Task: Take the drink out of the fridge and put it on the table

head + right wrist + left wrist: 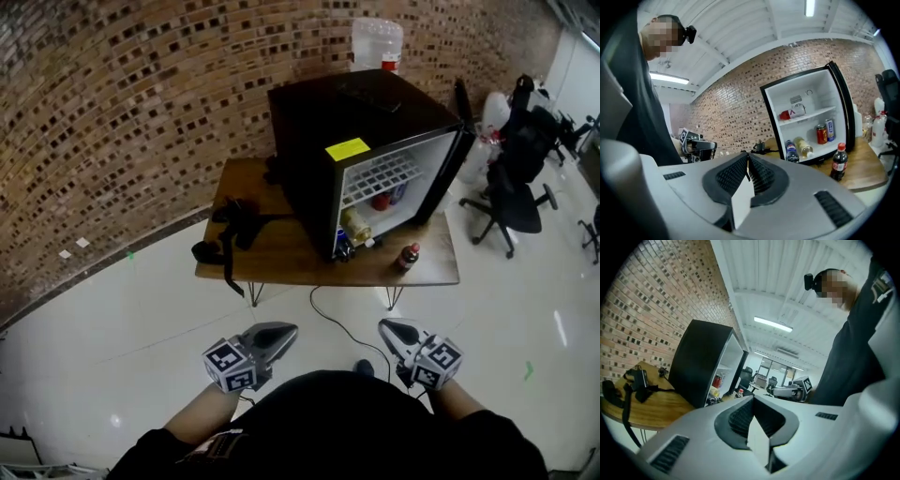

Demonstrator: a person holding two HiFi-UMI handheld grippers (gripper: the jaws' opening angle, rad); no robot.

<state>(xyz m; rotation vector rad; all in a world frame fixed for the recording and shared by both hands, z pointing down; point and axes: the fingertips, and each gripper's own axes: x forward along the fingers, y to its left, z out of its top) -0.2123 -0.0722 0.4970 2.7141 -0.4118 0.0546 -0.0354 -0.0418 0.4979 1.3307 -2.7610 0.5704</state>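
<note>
The left gripper (287, 329) is held low in front of the person's body, its jaws pressed fully together with nothing between them; its own view shows the ribbed pads (740, 416) meeting at the tip. The right gripper (385, 326) sits level with it to the right, well apart from it, and its jaws are likewise closed and empty, the pads (761, 176) touching along their length. Both point away from the person toward the wooden table (281, 261), which stands farther off on thin legs against the brick wall (141, 103). On the table sits a black fridge (352, 122) with its door (443, 178) swung open to the right. A cola bottle (407, 257) with a red cap stands upright on the table's near right part, just outside the open fridge. Inside, on the lower level, a blue-labelled bottle (791, 150) and a pale bottle (804, 147) rest at the left, with a red can (821, 133) and a blue can (829, 130) behind. A black strap (232, 230) lies on the table's left side, and an office chair (511, 192) stands to the far right.
</note>
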